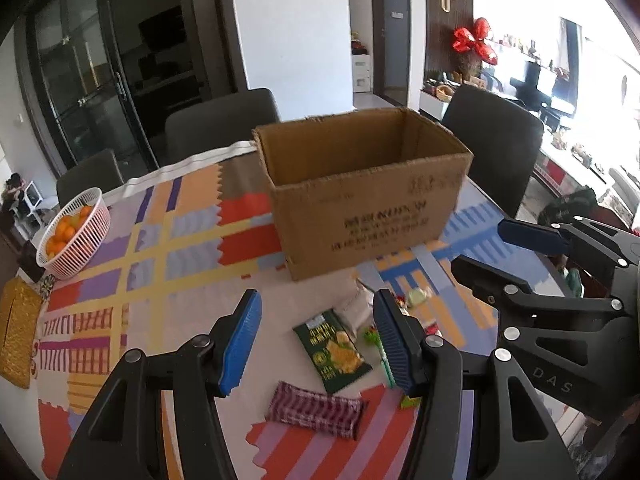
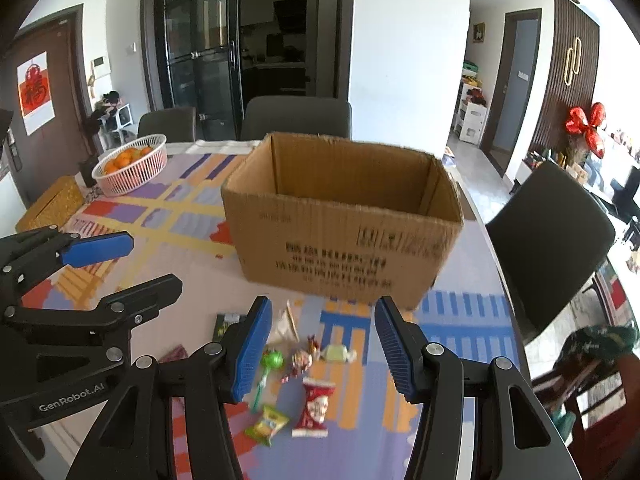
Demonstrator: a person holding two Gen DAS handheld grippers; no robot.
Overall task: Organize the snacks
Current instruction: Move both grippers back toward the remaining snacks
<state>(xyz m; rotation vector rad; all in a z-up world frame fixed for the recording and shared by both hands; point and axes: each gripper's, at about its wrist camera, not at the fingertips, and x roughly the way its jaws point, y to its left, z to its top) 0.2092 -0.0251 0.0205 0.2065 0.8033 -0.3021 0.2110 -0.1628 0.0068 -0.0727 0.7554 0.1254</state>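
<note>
Blue pads on both of your tools stand partly apart with nothing between them: your left gripper (image 1: 318, 344) and your right gripper (image 2: 322, 350) each hang empty above the patterned table (image 1: 132, 248), angled down at the loose snacks. Nearest your left gripper lies the striped purple packet (image 1: 316, 410), its long axis running across the view, just below the gap in the jaws; just past it the dark green packet (image 1: 332, 350) lies lengthwise, slanting away toward the box. Under your right gripper sit the red packet (image 2: 314, 408) and the yellow-green packet (image 2: 267, 424) closest, then the green lollipop (image 2: 271, 360) with its stick pointing back toward you, and the pale wrapped candy (image 2: 336, 353) a little farther on. So the left hand is nearer the two larger packets, the right hand nearer the small sweets. Beyond all of them, straight ahead of both grippers, the cardboard box (image 2: 340, 240) stands open-topped; from what shows inside, it looks empty. Each pick likely ends with a short forward carry.
</note>
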